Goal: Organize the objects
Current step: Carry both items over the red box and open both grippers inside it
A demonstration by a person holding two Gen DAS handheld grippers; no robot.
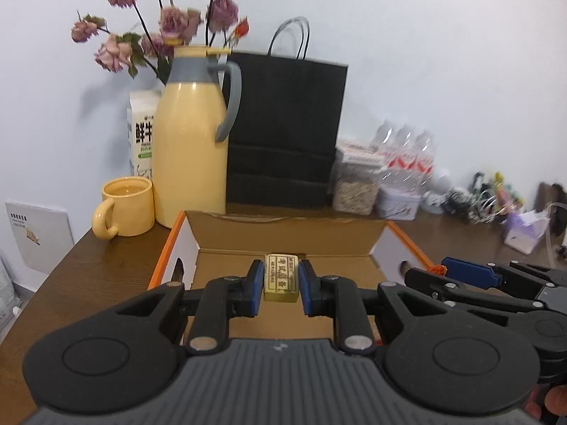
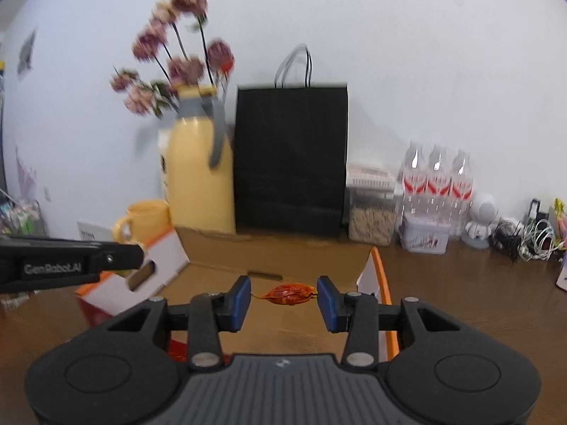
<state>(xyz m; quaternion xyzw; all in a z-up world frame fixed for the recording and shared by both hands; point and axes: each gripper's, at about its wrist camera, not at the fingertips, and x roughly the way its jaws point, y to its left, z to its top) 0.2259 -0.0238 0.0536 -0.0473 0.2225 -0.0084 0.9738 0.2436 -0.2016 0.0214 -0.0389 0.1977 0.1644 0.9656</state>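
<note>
Above the open cardboard box (image 1: 283, 241) our left gripper (image 1: 280, 283) pinches a small gold block (image 1: 280, 278) between nearly closed pads, while our right gripper (image 2: 283, 299), about half open, seems to clamp a red wrapped candy (image 2: 288, 294) endwise.

Gold block (image 1: 280, 277) showing dark lettering, red-orange wrapper (image 2: 288, 294) glinting, yellow jug (image 1: 191, 148) wearing grey, black bag (image 1: 287, 131) looming.

White wall (image 1: 425, 53), brown wooden table (image 1: 106, 265)
</note>
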